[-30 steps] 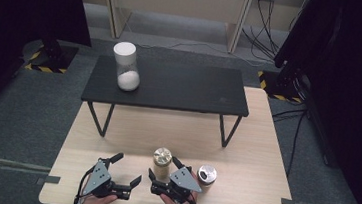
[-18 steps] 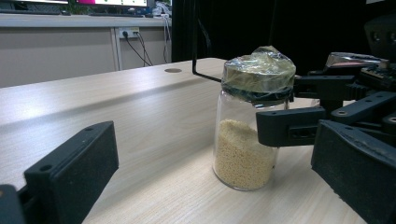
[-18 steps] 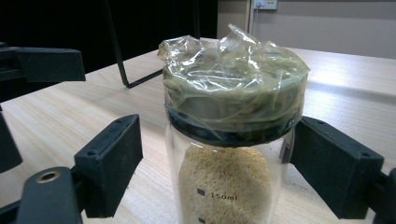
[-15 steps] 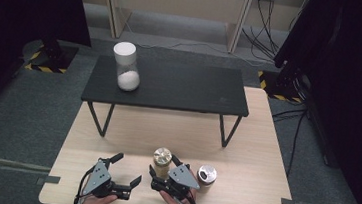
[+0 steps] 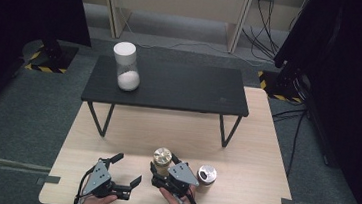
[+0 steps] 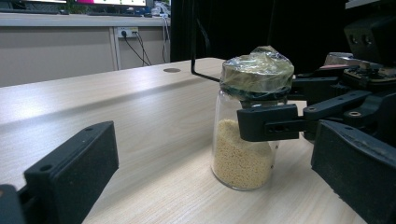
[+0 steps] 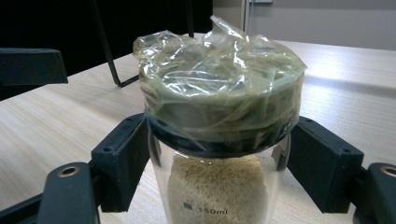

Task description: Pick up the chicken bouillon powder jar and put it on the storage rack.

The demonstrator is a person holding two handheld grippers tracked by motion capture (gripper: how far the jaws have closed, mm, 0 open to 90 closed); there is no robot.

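The right gripper [image 5: 162, 173] had just been closing its jaws around the neck of the glass jar [image 6: 243, 149], and in the right gripper view the pads stood against the glass just under the film-wrapped lid [image 7: 219, 107], one on each side; I judged the grip made or all but made. The jar stood upright on the wooden bench [image 5: 130, 137], its long axis vertical, straight ahead of that gripper, part-filled with pale grains. The left gripper [image 5: 121, 174] rested on the bench to the jar's left, jaws wide apart and holding nothing, near but not touching. Just to the right of the right gripper sat a small metal-topped container [image 5: 206, 175], close enough to be brushed in a sideways swing. Farther off, the low black table [image 5: 170, 86] carried a white cylinder [image 5: 126, 66], well clear of a straight lift.
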